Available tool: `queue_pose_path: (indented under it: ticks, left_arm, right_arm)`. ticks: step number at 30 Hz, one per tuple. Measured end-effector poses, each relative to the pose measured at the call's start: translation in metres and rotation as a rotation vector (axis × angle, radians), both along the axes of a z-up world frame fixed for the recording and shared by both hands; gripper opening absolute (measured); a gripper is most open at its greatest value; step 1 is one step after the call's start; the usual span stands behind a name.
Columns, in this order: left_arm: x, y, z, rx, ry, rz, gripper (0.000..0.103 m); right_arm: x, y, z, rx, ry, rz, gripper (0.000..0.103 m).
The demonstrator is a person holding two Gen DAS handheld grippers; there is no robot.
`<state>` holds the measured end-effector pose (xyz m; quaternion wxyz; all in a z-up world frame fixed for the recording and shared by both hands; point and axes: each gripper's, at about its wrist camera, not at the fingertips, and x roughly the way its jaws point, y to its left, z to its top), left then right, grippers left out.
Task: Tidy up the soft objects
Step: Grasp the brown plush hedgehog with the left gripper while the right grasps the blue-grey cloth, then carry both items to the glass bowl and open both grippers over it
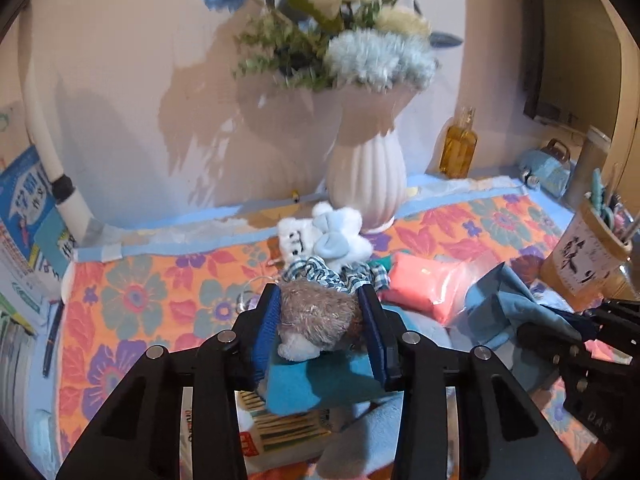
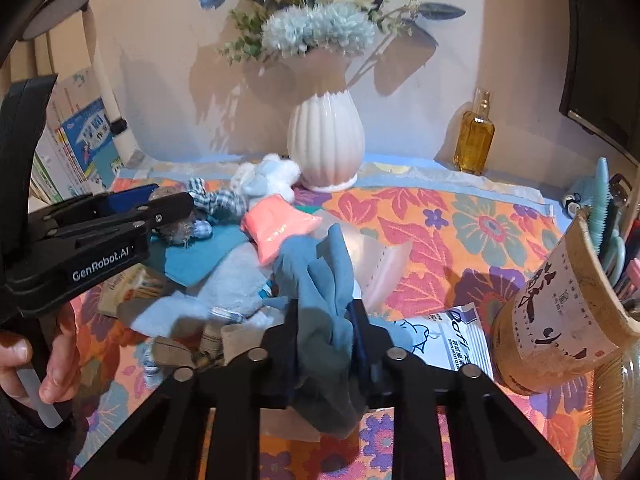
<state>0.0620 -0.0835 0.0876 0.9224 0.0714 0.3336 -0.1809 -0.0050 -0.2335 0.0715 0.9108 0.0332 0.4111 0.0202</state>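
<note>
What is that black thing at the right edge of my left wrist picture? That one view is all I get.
Observer: The right gripper. It is shut on a bunched blue cloth.
Operator: Anything under that cloth?
Observer: A white printed packet lies flat just right of it.
Operator: And whose tool am I looking along?
Observer: A person's hand holds the left gripper, which is shut on a brown fuzzy toy.

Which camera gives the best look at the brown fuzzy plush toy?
The left wrist view: the brown fuzzy plush toy sits centered, pinched in the left claw. In the right wrist view only a sliver shows behind that claw.
</note>
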Motion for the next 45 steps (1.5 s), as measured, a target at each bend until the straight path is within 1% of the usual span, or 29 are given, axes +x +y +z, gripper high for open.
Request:
queue_pose_path:
  ticks: [2,3,6,8,11,13,14,16,17,18,20,23,26,29,31,35,38,39,42,45]
  left_arm:
    - [-0.007,0.007,0.010,-0.031,-0.020,-0.001,0.036]
    - [-0.014,0.013,0.019,-0.061,-0.034,-0.003,0.036]
    - [-0.029,0.024,0.038,-0.105,-0.059,-0.011,0.036]
    - [-0.040,0.029,0.047,-0.130,-0.071,-0.021,0.036]
    - [-0.065,0.033,0.057,-0.162,-0.090,-0.038,0.036]
    - [-0.085,0.029,0.059,-0.167,-0.091,-0.045,0.036]
    - [-0.092,0.027,0.058,-0.168,-0.088,-0.051,0.036]
    - [-0.111,0.017,0.056,-0.166,-0.073,-0.075,0.036]
    - [-0.118,0.012,0.055,-0.166,-0.066,-0.091,0.036]
    - [-0.127,0.005,0.054,-0.166,-0.058,-0.113,0.036]
    - [-0.142,-0.014,0.051,-0.162,-0.036,-0.168,0.036]
    - [-0.161,-0.047,0.049,-0.161,-0.007,-0.264,0.036]
    - [-0.182,-0.087,0.050,-0.140,-0.030,-0.353,0.036]
    - [-0.196,-0.130,0.056,-0.128,-0.035,-0.441,0.036]
    - [-0.200,-0.151,0.060,-0.140,-0.032,-0.482,0.036]
    - [-0.203,-0.196,0.071,-0.171,-0.023,-0.550,0.036]
    - [-0.199,-0.229,0.073,-0.190,-0.017,-0.593,0.037]
    - [-0.195,-0.243,0.071,-0.199,0.000,-0.609,0.037]
    - [-0.184,-0.269,0.063,-0.200,0.026,-0.627,0.037]
    - [-0.171,-0.292,0.049,-0.177,0.047,-0.633,0.037]
  right_arm:
    - [-0.006,0.000,0.009,0.010,-0.036,0.004,0.013]
    - [-0.010,0.000,0.016,0.018,-0.060,0.007,0.013]
    - [-0.023,0.000,0.036,0.030,-0.116,0.000,0.013]
    - [-0.032,0.001,0.047,0.044,-0.139,0.000,0.013]
    - [-0.052,-0.001,0.060,0.091,-0.165,-0.006,0.013]
    - [-0.063,-0.002,0.060,0.109,-0.156,-0.019,0.013]
    - [-0.068,-0.004,0.059,0.113,-0.136,-0.033,0.013]
    - [-0.077,-0.009,0.052,0.112,-0.075,-0.077,0.013]
    - [-0.084,-0.014,0.047,0.113,-0.027,-0.107,0.013]
    - [-0.090,-0.019,0.045,0.118,0.000,-0.127,0.013]
    - [-0.105,-0.031,0.044,0.114,0.025,-0.161,0.013]
    - [-0.127,-0.048,0.051,0.084,0.030,-0.220,0.013]
    - [-0.155,-0.077,0.067,0.079,-0.005,-0.292,0.013]
    - [-0.180,-0.108,0.081,0.082,-0.055,-0.374,0.013]
    - [-0.194,-0.130,0.089,0.085,-0.087,-0.433,0.013]
    - [-0.216,-0.176,0.097,0.092,-0.131,-0.553,0.013]
    - [-0.222,-0.209,0.095,0.128,-0.140,-0.619,0.013]
    - [-0.223,-0.223,0.091,0.141,-0.142,-0.650,0.013]
    - [-0.219,-0.249,0.082,0.178,-0.135,-0.695,0.013]
    - [-0.211,-0.270,0.069,0.196,-0.110,-0.733,0.013]
